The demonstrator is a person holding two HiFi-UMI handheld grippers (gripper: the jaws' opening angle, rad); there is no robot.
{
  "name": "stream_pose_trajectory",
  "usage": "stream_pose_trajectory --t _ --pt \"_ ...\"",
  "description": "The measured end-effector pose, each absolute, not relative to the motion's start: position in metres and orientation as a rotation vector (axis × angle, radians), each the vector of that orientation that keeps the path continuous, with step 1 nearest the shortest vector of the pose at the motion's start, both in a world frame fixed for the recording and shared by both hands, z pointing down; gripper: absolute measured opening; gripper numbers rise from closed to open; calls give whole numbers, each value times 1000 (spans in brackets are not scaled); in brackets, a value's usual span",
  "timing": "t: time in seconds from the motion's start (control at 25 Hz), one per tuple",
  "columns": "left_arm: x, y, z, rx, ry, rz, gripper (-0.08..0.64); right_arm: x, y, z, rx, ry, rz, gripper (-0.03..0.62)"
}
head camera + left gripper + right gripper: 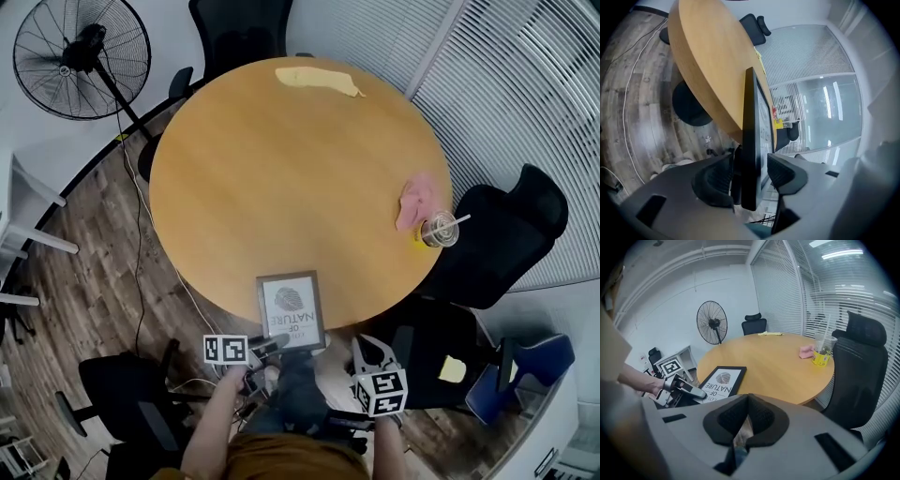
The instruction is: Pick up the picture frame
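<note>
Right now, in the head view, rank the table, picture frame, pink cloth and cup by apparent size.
1. table
2. picture frame
3. pink cloth
4. cup, only slightly smaller than the cloth, so that last pair is close.

Black-edged picture frame, tan table

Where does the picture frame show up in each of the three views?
Head view: picture frame bottom centre, at the near edge of the round wooden table.
Left gripper view: picture frame centre, edge-on, a dark bar between the jaws.
Right gripper view: picture frame lower left, lying on that table.
Shared landmark: the table's tan top.
</note>
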State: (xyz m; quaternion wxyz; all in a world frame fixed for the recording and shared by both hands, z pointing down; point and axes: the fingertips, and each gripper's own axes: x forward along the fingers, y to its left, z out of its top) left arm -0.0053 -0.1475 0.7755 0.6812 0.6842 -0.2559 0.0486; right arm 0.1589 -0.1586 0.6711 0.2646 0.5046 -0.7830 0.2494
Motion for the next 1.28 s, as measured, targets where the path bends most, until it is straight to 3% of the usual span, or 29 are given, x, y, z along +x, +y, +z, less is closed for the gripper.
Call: stream_pose_trajectory --t 0.28,0.76,1.28 --pt "6 -149 764 1490 -487 -28 100 160 -158 669 1350 -2107 664 12" --pt "21 -149 733 1514 -408 -197 32 159 -151 659 1372 -2131 653 12" --pt "23 -150 697 1492 -385 -365 32 166 -134 635 1470 -2175 664 12"
